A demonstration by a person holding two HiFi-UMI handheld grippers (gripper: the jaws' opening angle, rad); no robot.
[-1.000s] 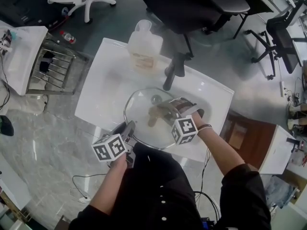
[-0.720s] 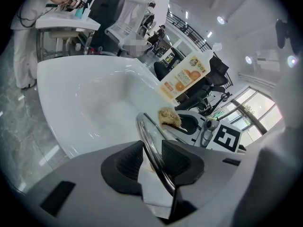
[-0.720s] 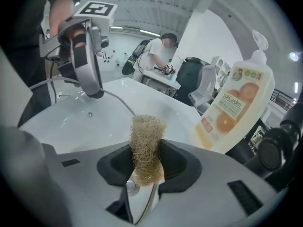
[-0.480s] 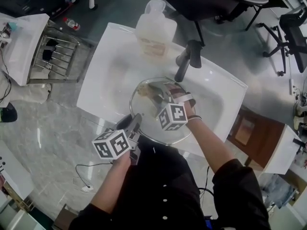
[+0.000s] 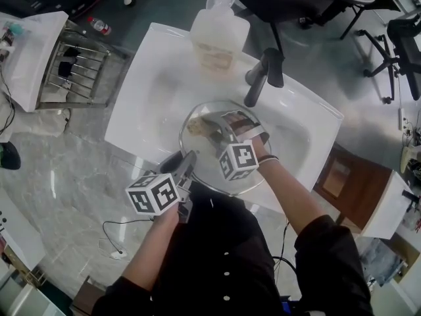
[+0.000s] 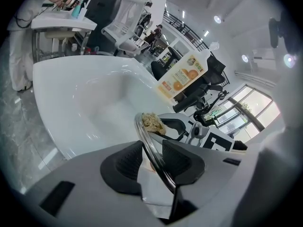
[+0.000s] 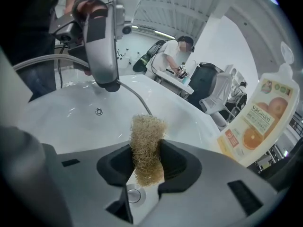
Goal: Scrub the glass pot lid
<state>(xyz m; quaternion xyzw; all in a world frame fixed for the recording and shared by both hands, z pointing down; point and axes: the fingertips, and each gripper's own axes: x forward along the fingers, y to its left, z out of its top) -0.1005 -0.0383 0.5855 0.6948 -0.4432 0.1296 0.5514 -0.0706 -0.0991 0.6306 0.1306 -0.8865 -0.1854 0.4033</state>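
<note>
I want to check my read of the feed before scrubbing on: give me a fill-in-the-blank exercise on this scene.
1. The right tool clamps the scrubber; the glass lid is over the white ___.
2. The bottle behind the faucet shows ___ fruit on its label.
3. The metal rack stands on the person's ___ side.
Missing: sink; orange; left.

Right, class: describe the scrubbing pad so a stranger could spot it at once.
Start at the white sink; a round glass lid is held over its basin. There the right tool pinches the pad: a straw-coloured, fibrous wad, the only rough thing among smooth surfaces.
</note>
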